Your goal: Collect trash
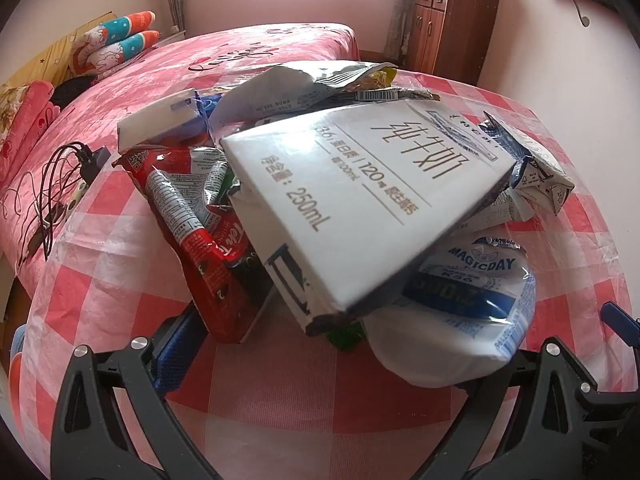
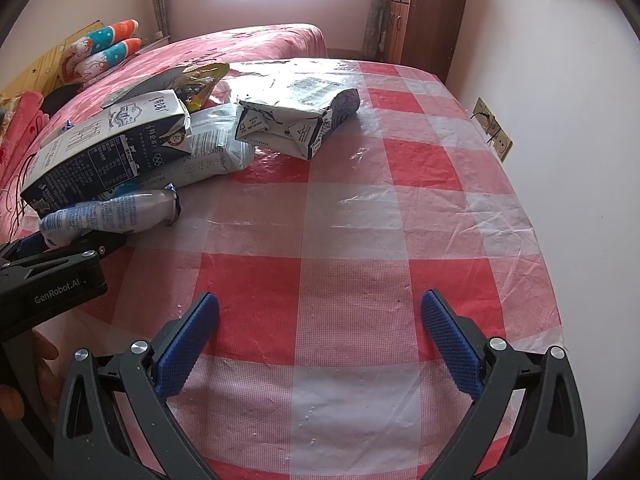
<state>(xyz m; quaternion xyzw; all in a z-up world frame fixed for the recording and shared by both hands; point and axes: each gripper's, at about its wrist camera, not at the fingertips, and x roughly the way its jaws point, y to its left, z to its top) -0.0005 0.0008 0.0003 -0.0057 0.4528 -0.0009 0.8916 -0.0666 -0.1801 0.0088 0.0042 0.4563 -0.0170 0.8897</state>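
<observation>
Between the splayed left gripper (image 1: 384, 344) fingers lies the trash pile (image 1: 340, 200).

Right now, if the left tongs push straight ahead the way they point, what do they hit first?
Probably the white plastic MAGICDAY pouch and the big white milk carton lying over it. Both sit between the open left tongs, though depth is hard to judge here.

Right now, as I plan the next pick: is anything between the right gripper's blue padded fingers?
No: the right gripper stands open over bare red-and-white checked tablecloth.
</observation>
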